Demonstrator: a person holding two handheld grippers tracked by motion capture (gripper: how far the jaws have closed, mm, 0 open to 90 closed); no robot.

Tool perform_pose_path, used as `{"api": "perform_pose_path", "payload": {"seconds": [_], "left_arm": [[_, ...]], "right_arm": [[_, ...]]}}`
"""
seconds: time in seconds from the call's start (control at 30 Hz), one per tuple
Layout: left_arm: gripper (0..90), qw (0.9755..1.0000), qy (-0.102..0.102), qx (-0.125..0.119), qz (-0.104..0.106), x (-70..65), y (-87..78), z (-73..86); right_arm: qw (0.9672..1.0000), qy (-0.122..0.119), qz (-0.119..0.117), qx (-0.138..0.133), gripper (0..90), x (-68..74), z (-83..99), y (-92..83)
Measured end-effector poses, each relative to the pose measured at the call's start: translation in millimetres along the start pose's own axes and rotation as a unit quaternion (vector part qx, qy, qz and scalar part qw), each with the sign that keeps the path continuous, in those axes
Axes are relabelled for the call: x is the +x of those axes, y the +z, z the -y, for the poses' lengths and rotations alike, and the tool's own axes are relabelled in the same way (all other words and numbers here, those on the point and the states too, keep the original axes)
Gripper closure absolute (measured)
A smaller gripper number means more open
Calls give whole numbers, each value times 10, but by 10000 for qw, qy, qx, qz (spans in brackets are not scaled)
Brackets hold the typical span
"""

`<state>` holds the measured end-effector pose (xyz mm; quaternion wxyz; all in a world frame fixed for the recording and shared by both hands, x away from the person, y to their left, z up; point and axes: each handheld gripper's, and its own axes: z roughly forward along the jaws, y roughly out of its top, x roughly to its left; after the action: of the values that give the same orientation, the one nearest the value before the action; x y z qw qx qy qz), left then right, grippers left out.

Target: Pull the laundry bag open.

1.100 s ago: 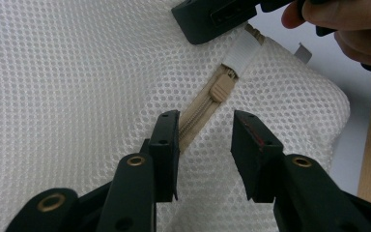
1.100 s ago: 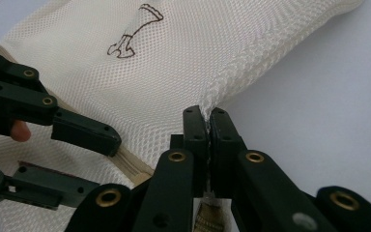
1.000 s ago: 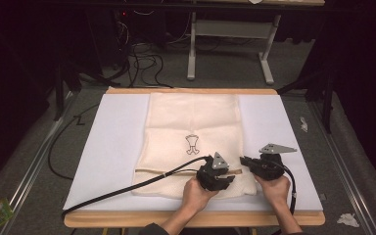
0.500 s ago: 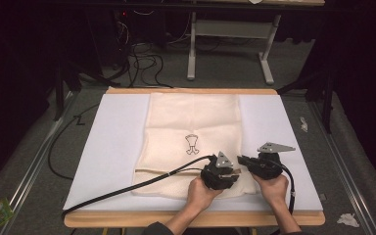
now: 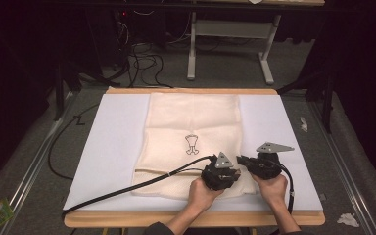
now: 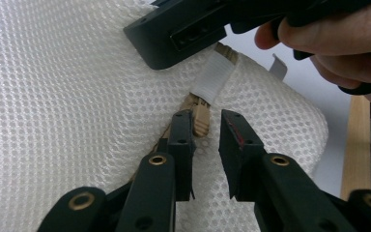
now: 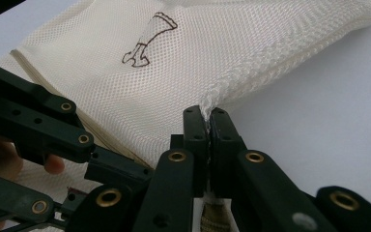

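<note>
Evidently little is done yet; the cream mesh fabric bag with a small dark emblem (image 5: 192, 139) lies flat on the white-topped desk (image 5: 112, 147), its near right corner at both grippers. The right gripper (image 7: 206, 126) has its fingers clamped on the bag's braided edge; the left gripper (image 6: 206, 133) has fingers apart, a tan zipper pull (image 6: 200, 118) between them, ungrasped; judging so, the zipper work remains. Against the earlier frames, both grippers have barely shifted; the left sits slightly nearer the right.
</note>
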<state>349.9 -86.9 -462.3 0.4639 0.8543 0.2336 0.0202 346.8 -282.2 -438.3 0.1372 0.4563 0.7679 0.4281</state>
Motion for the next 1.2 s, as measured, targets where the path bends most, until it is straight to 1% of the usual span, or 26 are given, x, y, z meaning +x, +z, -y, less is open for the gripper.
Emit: {"api": "perform_pose_path", "payload": {"seconds": [0.07, 0.2, 0.23, 0.33, 0.43, 0.6, 0.63, 0.67, 0.7, 0.8, 0.83, 0.93, 0.97, 1.13, 1.2], "left_arm": [[768, 10000, -10, 13, 2, -1, 4, 3], [785, 10000, -81, 19, -27, 14, 21, 1], [804, 9999, -92, 27, -28, 21, 25, 0], [813, 9999, -160, 26, -8, 30, 30, -7], [850, 9999, -128, 38, 2, 27, 23, -7], [851, 9999, -136, 28, 37, 24, 25, -3], [792, 9998, -175, -15, 84, 17, 31, -3], [784, 9998, -175, -15, 84, 17, 31, -3], [783, 9997, -219, -19, 106, 20, 40, -3], [789, 9996, -261, 5, 112, 33, 51, -4], [813, 9995, -283, 41, 103, 36, 55, -4], [832, 9995, -282, 73, 103, 42, 58, -2], [856, 9995, -286, 84, 100, 42, 61, 0], [867, 9996, -262, 98, 79, 37, 53, -2], [868, 9997, -213, 90, 42, 31, 41, -5]], "right_arm": [[10000, 8, -4, 0, 891, -2, 3, 5], [10000, -23, 6, 2, 891, 4, 2, 9], [10000, -25, 3, 5, 891, 0, 4, 11], [10000, -17, 0, 6, 891, -1, 5, 11], [10000, -32, -5, -3, 891, 0, 4, 9], [10000, -9, -17, -9, 891, 0, 4, 10], [10000, -7, -18, -3, 891, 7, 2, 13], [10000, -7, -18, -3, 891, 7, 2, 13], [10000, -14, -25, 4, 891, 11, -2, 18], [10000, -5, -28, -1, 891, 10, -4, 20], [10000, 3, -26, 5, 891, 12, -3, 22], [10000, -4, -26, 1, 891, 14, -4, 23], [10000, -29, -25, 5, 891, 15, -4, 25], [10000, -6, -29, -13, 890, 15, 1, 25], [10000, -22, -43, -16, 890, 8, 0, 18]]}}
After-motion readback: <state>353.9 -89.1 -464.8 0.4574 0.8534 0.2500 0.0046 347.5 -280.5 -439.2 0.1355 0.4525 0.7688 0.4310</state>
